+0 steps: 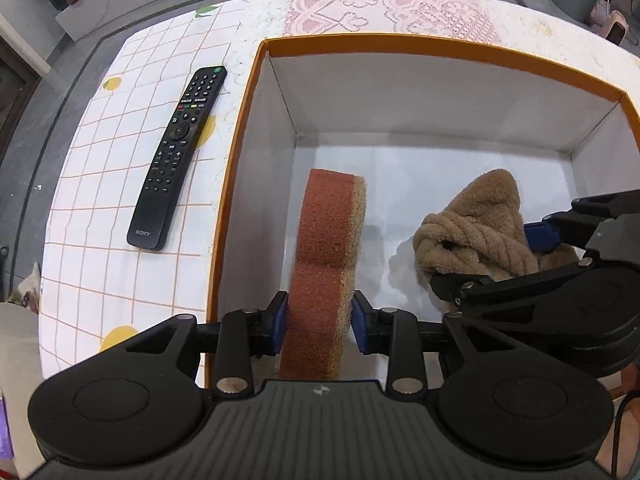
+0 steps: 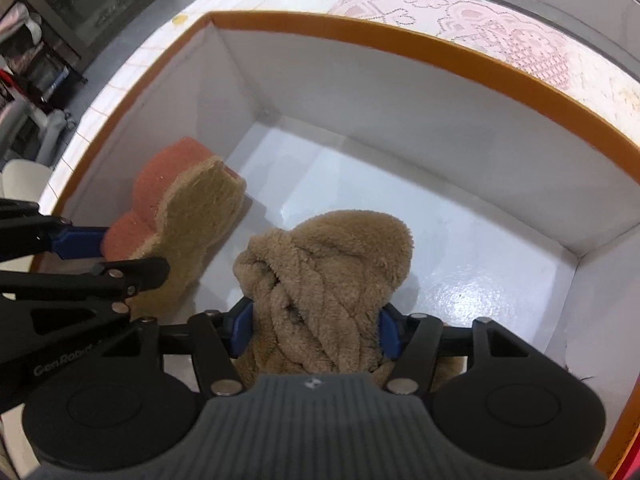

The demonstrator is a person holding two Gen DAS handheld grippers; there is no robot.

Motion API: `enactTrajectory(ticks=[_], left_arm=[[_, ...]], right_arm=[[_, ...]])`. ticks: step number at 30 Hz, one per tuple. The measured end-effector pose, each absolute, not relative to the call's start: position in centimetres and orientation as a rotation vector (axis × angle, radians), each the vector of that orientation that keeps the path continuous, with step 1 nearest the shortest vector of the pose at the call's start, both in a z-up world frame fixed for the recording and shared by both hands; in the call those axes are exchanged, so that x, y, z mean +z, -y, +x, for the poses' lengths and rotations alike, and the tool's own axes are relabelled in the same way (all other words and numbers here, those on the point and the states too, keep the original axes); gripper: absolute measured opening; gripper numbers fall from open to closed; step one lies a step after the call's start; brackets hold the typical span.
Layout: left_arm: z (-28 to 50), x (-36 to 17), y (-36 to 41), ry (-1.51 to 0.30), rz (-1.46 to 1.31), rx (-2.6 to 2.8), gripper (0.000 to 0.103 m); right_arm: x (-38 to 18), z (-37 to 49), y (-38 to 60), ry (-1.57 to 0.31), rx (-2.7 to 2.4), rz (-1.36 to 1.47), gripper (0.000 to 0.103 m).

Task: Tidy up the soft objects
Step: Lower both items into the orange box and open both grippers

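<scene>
An orange-rimmed box with white walls [image 1: 256,92] [image 2: 360,36] stands on the table. My left gripper [image 1: 320,326] is shut on a red and tan sponge [image 1: 326,248], held on edge inside the box at its left side; the sponge also shows in the right wrist view [image 2: 188,216]. My right gripper [image 2: 316,332] is shut on a tan fluffy towel [image 2: 328,272], held inside the box to the right of the sponge. The towel [image 1: 476,224] and the right gripper [image 1: 532,260] show at the right of the left wrist view.
A black Sony remote control [image 1: 180,152] lies on the checked tablecloth [image 1: 100,184] left of the box. A pink lace cloth [image 1: 384,12] lies behind the box. The table's left edge drops to a grey floor [image 1: 36,120].
</scene>
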State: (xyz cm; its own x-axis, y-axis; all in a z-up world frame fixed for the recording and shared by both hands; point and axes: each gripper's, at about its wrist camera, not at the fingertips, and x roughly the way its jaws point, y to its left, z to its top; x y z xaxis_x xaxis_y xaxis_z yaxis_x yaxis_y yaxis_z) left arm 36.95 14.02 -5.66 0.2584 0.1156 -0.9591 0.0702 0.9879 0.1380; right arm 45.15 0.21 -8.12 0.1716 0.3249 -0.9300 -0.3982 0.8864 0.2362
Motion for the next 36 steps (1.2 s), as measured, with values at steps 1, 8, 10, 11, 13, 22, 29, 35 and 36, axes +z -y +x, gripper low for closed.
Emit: enactTrajectory(ticks=[1, 8, 10, 11, 13, 22, 29, 35, 36], left_arm=[[37.0, -5.6, -14.0, -1.314, 0.167, 0.03, 0.042], [36.6, -4.9, -14.3, -1.308, 0.201, 0.03, 0.054], [36.4, -4.5, -14.5, -1.296, 0.187, 0.019, 0.056], [36.3, -4.3, -14.5, -1.292, 0.176, 0.017, 0.057], [36.0, -3.8, -14.7, -1.284, 0.149, 0.013, 0.059], [32.9, -0.3, -14.3, -1.164, 0.087, 0.039, 0.061], [29.9, 2.1, -13.7, -1.079, 0.003, 0.068, 0.061], [27.0, 3.3, -13.0, -1.022, -0.075, 0.065, 0.061], [26.5, 3.5, -12.8, -1.012, -0.089, 0.068, 0.061]], right_arm=[[-8.2, 45.2, -0.5, -1.304, 0.515, -0.08, 0.063], [-8.7, 45.0, -0.8, -1.295, 0.513, -0.124, 0.072], [-8.1, 44.8, -0.3, -1.296, 0.507, -0.124, 0.073], [-8.0, 44.8, -0.2, -1.294, 0.507, -0.121, 0.074], [-7.6, 44.7, -0.1, -1.289, 0.504, -0.121, 0.076], [-3.8, 43.4, 0.7, -1.2, 0.502, -0.117, 0.082], [0.1, 40.6, 2.7, -1.116, 0.529, -0.108, 0.085], [1.9, 38.1, 4.5, -1.065, 0.534, -0.087, 0.085], [2.1, 37.6, 4.9, -1.056, 0.532, -0.086, 0.085]])
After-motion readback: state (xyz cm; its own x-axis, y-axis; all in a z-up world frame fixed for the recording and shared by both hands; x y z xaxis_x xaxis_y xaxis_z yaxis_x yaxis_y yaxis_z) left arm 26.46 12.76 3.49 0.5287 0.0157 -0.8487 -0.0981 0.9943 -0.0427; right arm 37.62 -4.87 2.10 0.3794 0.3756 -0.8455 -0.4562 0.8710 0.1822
